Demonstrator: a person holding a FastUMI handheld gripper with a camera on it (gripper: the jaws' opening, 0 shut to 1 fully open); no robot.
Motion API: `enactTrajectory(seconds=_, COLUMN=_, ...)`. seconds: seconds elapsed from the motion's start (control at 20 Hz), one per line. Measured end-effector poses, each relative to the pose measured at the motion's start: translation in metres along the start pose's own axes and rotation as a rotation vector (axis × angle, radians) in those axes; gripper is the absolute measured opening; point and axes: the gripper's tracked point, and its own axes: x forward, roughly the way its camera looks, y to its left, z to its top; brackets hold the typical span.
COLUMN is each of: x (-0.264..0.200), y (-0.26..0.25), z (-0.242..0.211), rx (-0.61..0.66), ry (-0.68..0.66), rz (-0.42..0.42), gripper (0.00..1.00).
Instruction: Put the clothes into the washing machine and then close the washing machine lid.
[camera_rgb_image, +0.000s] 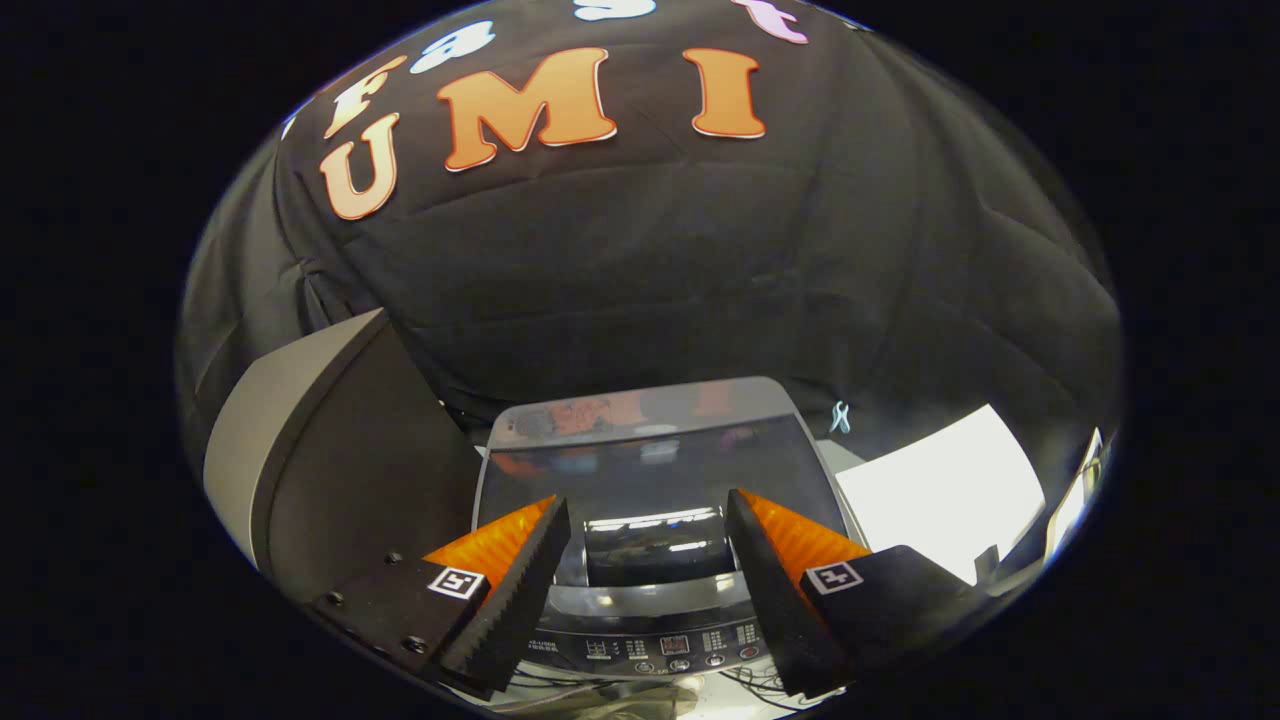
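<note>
There is one camera, and it sits on the gripper (648, 530). It looks forward along the two fingers (520, 590), which stick up from the bottom of the round picture with a wide gap between them. The camera is above the washing machine (655, 470) and tips down toward it, so you see the shiny dark lid (650, 450) and the row of buttons (670, 645) from close by. Past the machine, the camera faces the black cloth wall (650, 270). The round lens bends everything near the rim.
</note>
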Motion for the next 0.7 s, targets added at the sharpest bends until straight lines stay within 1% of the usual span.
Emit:
enactTrajectory(seconds=0.15, x=-0.005, y=-0.006, z=-0.006, rx=0.021, ry=-0.004, rz=-0.01, gripper=0.99)
enactTrajectory(seconds=0.3, x=-0.016, y=-0.007, z=-0.002, rx=0.014, ry=-0.019, rz=-0.017, gripper=0.99)
enactTrajectory(seconds=0.7, x=-0.052, y=0.0, z=0.044, rx=-0.01, ry=-0.111, rz=-0.013, gripper=0.99)
